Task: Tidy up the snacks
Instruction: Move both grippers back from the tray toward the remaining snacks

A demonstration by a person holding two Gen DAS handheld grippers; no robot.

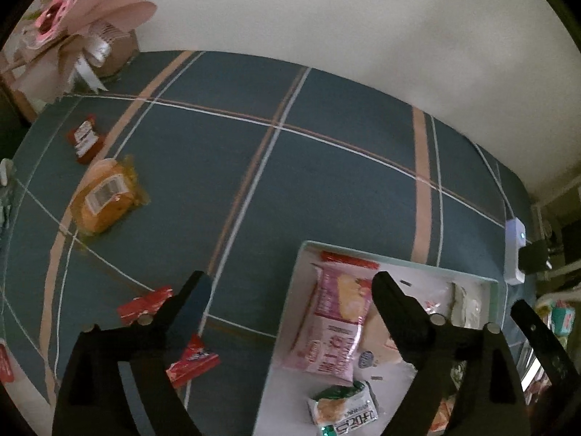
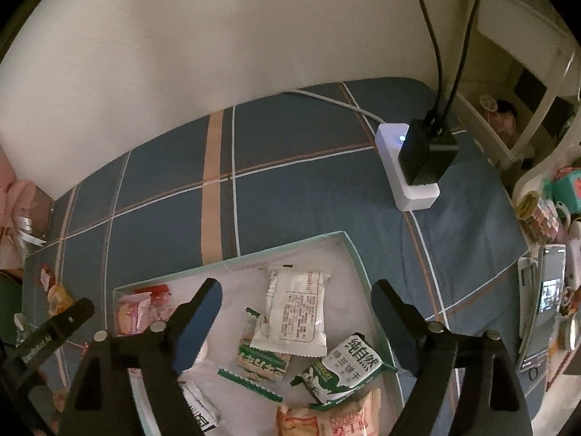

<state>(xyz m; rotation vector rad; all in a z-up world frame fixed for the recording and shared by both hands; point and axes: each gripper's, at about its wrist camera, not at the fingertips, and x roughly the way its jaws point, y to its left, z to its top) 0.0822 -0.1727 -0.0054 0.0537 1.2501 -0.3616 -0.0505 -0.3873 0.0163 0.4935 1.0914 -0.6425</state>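
A shallow white box with a pale green rim [image 1: 399,259] [image 2: 354,254] lies on a blue plaid cloth and holds several snack packets, among them a pink packet [image 1: 336,330] and a white packet [image 2: 296,314]. My left gripper [image 1: 290,289] is open and empty, hovering over the box's left edge. Red packets [image 1: 194,361] [image 1: 145,303] lie by its left finger. An orange bread pack [image 1: 103,196] and a red-white packet [image 1: 85,138] lie far left on the cloth. My right gripper [image 2: 297,294] is open and empty above the box.
A white power strip with a black adapter and cables [image 2: 414,160] stands at the back right of the cloth. A pink bouquet [image 1: 72,29] stands at the back left. A phone [image 2: 550,290] and small items lie off the cloth's right edge.
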